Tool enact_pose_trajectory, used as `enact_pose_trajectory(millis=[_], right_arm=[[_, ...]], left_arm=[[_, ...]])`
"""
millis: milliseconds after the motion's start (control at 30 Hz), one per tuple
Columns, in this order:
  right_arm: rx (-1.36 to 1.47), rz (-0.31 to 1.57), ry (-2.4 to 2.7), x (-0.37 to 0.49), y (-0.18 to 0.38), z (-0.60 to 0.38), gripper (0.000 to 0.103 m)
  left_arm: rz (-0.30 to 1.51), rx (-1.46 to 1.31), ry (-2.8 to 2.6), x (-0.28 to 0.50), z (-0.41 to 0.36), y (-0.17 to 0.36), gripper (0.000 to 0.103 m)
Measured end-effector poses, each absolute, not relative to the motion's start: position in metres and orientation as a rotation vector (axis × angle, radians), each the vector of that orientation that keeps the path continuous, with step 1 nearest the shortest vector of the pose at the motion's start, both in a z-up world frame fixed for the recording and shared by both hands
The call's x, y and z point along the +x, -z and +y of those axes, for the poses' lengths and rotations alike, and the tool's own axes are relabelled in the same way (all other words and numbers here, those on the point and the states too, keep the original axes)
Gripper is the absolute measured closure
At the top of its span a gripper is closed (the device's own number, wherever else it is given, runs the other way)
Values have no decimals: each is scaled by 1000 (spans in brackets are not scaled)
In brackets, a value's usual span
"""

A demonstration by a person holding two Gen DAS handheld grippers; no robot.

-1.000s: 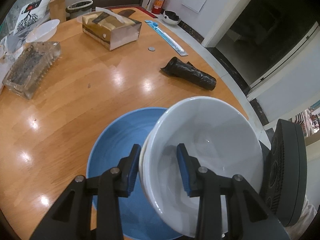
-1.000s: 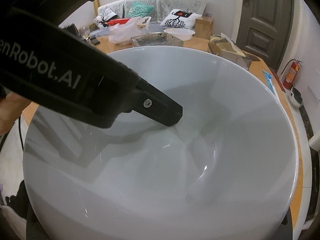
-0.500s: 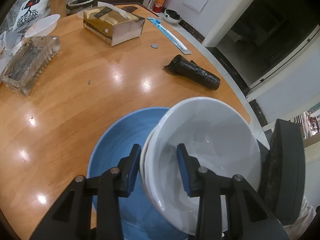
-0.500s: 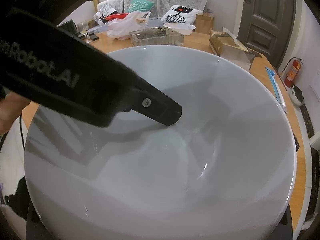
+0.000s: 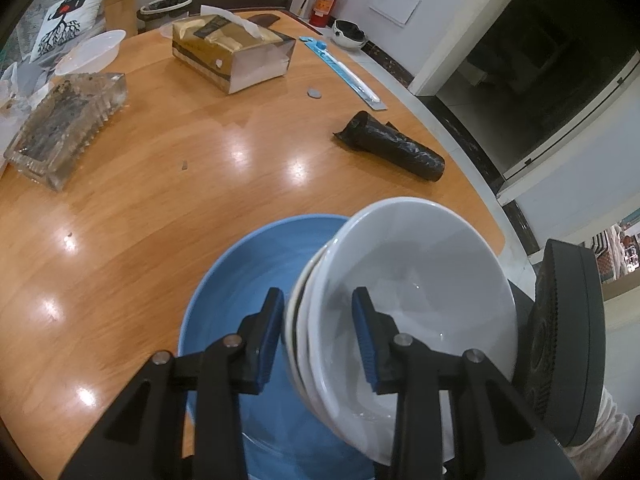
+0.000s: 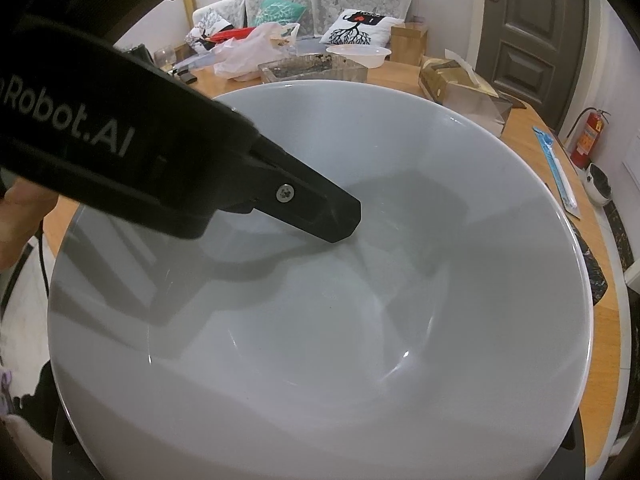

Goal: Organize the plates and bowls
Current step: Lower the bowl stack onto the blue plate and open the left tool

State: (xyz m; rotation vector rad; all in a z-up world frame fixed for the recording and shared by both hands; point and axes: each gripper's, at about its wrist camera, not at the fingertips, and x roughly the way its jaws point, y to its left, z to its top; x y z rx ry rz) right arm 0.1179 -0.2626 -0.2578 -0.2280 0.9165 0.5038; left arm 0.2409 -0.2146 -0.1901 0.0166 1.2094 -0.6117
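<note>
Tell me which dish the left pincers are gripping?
The white bowl: the left gripper clamps its rim, over the blue plate. The clear plastic bowl sits far off.

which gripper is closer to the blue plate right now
Left. The left gripper has one finger over the blue plate, clamping the white bowls; the right gripper is beyond the bowls.

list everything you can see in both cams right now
white bowls: stack, exact count unclear, over plate
blue plate: 1, near table edge
wooden table: 1, orange-brown
tissue box: 1, gold, far side
glass tray: 1, clear, left
plastic bowl: 1, clear, far left
black roll: 1, right
coin: 1, grey
fire extinguisher: 1, red, floor
left gripper: straddles the stack's rim
right gripper: fingers hidden
</note>
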Motion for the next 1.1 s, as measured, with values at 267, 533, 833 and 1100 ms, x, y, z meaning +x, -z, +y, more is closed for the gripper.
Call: enact_pose_trajectory(millis=[267,533,833,1100], right_arm=[[-240,928,-508,124,258,-261,1],[-255,920,-498,120,253,-262,1],[-260,905,-473,111,244,-264,1],[-253,847,-453,93,223,-270,2]], left_arm=[[1204,16,595,240,-212,190,72],[1173,76,576,232,-216,182,64],[1136,99,560,218,-212,167,48],[1074,132,542,198,-202,143,34]])
